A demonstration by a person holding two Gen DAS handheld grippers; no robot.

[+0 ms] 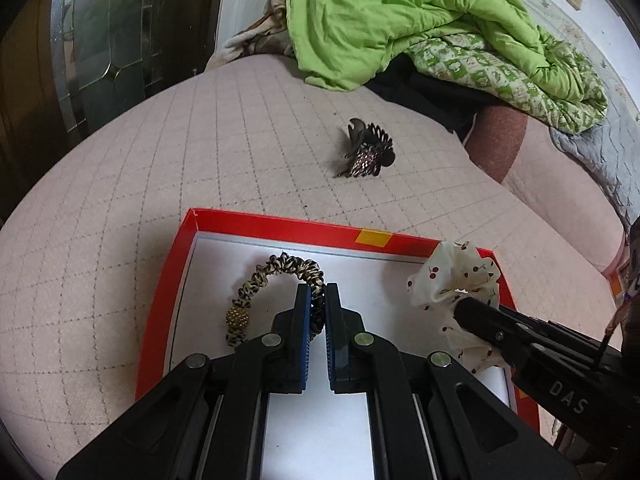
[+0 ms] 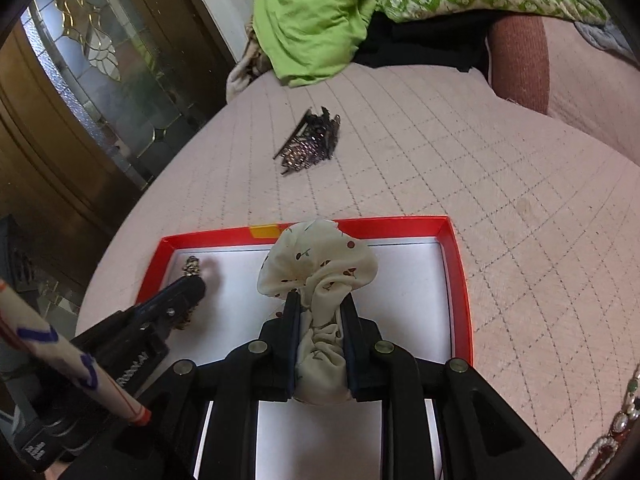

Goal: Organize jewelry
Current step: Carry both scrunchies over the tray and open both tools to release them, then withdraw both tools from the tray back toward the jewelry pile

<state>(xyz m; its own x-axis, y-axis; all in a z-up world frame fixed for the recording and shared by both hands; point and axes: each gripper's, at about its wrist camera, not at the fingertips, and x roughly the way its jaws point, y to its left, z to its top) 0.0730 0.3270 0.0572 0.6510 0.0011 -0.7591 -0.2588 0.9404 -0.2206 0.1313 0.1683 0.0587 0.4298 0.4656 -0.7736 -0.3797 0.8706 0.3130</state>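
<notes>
Two scrunchies pinched between jaws; cherry scrunchie (image 2: 320, 268), leopard scrunchie (image 1: 276, 276).

The box (image 1: 280, 226) floor is bare in the middle, between the leopard scrunchie (image 1: 276, 276) at left and the cherry scrunchie (image 1: 460, 276) at right; red walls rim it. Beyond it the quilted bed (image 1: 160, 152) lies open up to the hair claw (image 1: 368, 152). Green bedding (image 1: 400, 12) blocks the far right
</notes>
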